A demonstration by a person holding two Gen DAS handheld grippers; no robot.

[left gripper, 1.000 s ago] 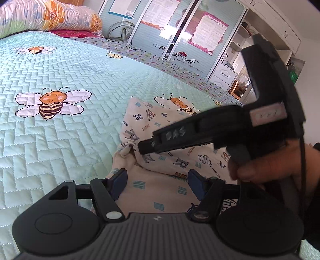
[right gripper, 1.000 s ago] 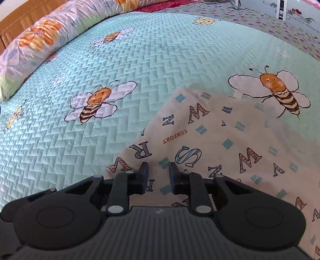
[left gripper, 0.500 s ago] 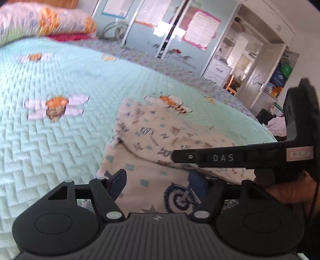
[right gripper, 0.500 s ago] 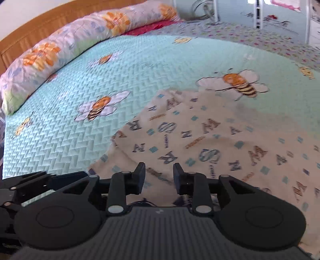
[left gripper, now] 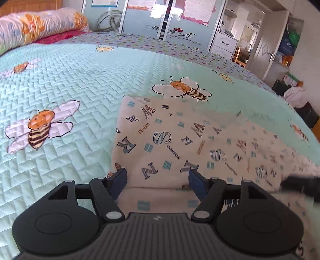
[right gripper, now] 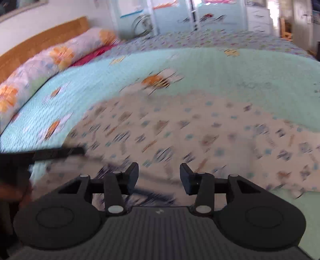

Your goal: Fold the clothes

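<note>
A cream garment (left gripper: 180, 144) printed with letters lies flat on the mint quilted bedspread (left gripper: 70, 84), one layer folded over another. My left gripper (left gripper: 158, 180) stands open just above the garment's near fold edge, nothing pinched between its blue pads. In the blurred right wrist view the same garment (right gripper: 190, 130) spreads across the bed. My right gripper (right gripper: 159, 176) hovers over it with its jaws opening and nothing between them. The right gripper's dark tip (left gripper: 302, 185) shows at the right edge of the left wrist view, and the left gripper's finger (right gripper: 56, 153) at the left of the right wrist view.
Bee pictures (left gripper: 38, 126) dot the bedspread. A rolled floral duvet (left gripper: 36, 26) lies along the wooden headboard (right gripper: 40, 46). Wardrobe doors (left gripper: 170, 18) and an open doorway (left gripper: 280, 40) stand beyond the bed's far side.
The right gripper let go of the garment's edge, drew back to the right and opened wider. The top layer now lies flat. The left gripper shifted slightly and stayed open.
</note>
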